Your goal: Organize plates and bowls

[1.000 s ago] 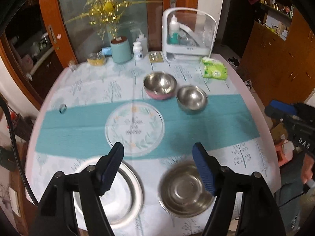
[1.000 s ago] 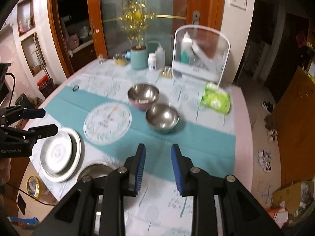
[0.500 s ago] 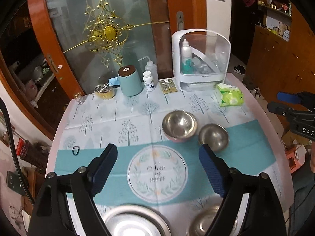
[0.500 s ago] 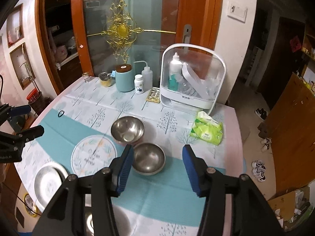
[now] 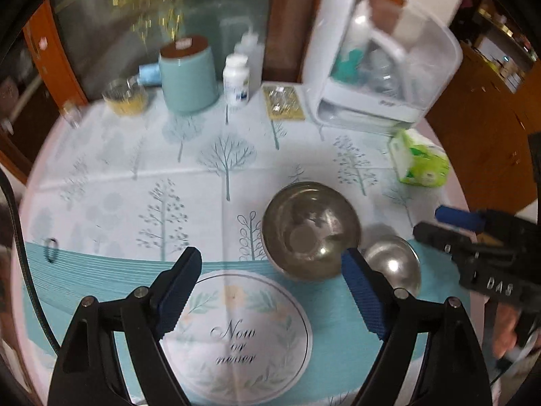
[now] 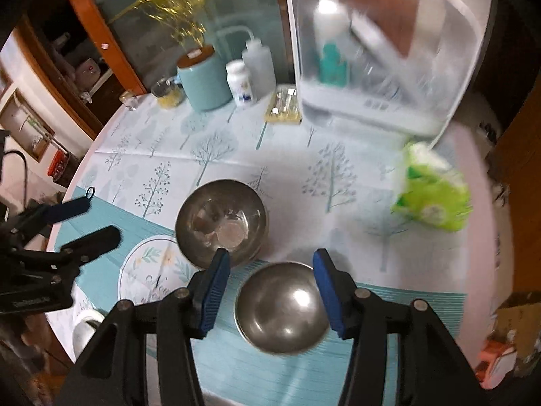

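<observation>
Two steel bowls sit side by side on the tree-print tablecloth. The larger bowl [image 5: 309, 231] [image 6: 221, 223] lies just ahead of my left gripper [image 5: 270, 282], whose jaws stand wide open and hold nothing; its right fingertip overlaps the bowl's rim in the picture. The smaller bowl [image 5: 394, 264] [image 6: 282, 308] lies under my right gripper [image 6: 270, 286], which is open, with a blue pad on each side of the bowl and a gap to the rim. Each gripper also shows in the other's view: the right gripper [image 5: 443, 225] and the left gripper [image 6: 84, 223]. A plate's rim [image 6: 84, 330] peeks in at lower left.
A round printed placemat [image 5: 236, 331] lies on the teal runner below the bowls. At the back stand a teal canister [image 5: 187, 74], a white pill bottle [image 5: 236, 79], a glass dish [image 5: 126, 96] and a white box with a clear lid [image 5: 378, 67]. A green tissue pack [image 5: 419, 160] lies right.
Both grippers have come forward and down over the table toward the two bowls, and both have opened wider. The plates near the front edge have dropped out of the left wrist view.
</observation>
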`<action>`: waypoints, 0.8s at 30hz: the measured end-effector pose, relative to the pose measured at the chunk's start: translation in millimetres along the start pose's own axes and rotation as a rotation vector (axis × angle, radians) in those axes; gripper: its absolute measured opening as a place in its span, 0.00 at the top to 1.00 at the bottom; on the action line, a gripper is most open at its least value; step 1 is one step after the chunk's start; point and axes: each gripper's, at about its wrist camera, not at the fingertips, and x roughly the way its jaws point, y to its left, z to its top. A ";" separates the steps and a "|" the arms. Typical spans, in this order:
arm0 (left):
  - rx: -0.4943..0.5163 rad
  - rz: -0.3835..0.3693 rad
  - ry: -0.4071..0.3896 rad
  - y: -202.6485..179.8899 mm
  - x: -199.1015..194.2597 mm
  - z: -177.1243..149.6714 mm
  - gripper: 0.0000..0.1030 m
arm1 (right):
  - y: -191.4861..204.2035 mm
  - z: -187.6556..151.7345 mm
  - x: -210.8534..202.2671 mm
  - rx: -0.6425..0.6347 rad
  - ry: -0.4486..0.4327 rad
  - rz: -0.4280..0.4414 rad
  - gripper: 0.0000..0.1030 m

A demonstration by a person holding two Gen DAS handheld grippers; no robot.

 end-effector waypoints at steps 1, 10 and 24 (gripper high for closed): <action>-0.014 -0.005 0.017 3.8 13.2 2.9 0.21 | -0.4 2.2 7.5 0.009 0.009 0.005 0.50; -0.061 -0.081 0.138 21.2 89.3 11.7 0.40 | -8.0 16.8 89.8 0.071 0.132 0.019 0.50; 0.004 -0.128 0.253 11.7 121.3 0.7 0.86 | -14.3 15.0 123.7 0.139 0.235 0.114 0.91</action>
